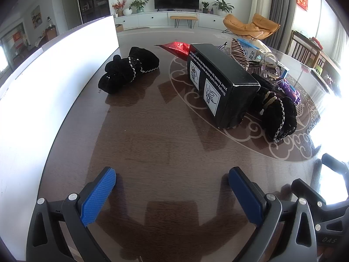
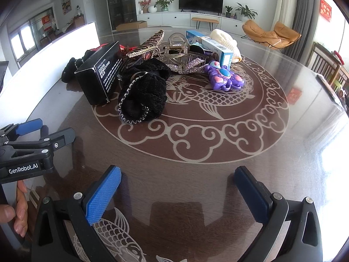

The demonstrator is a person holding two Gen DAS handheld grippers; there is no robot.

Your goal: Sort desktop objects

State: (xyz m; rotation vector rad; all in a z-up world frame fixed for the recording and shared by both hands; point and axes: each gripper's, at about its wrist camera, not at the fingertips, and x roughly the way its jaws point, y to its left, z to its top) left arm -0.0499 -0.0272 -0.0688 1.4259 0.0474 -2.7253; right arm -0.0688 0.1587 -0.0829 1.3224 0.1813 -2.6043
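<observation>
A pile of objects lies on the dark round table [image 2: 196, 144]: a black box [image 1: 220, 80] [image 2: 100, 74], a black trimmed scrunchie [image 2: 141, 93] [image 1: 279, 118], a purple toy [image 2: 224, 77], a clear hair claw [image 2: 176, 50], a striped hair clip [image 2: 148, 43], blue-white boxes [image 2: 213, 45], a cream knit item [image 2: 226, 41] and a red foil pack [image 1: 176, 47]. A second black scrunchie [image 1: 128, 69] lies apart to the left. My left gripper [image 1: 172, 187] [image 2: 41, 131] is open over bare table. My right gripper [image 2: 177, 187] is open too, nothing between its fingers.
A bright white panel [image 1: 43, 83] stands along the table's left side. A hand [image 2: 15, 209] holds the left gripper's handle. Behind the table are wooden chairs [image 2: 327, 65], an orange lounge chair [image 2: 270, 32] and a TV cabinet [image 2: 196, 19].
</observation>
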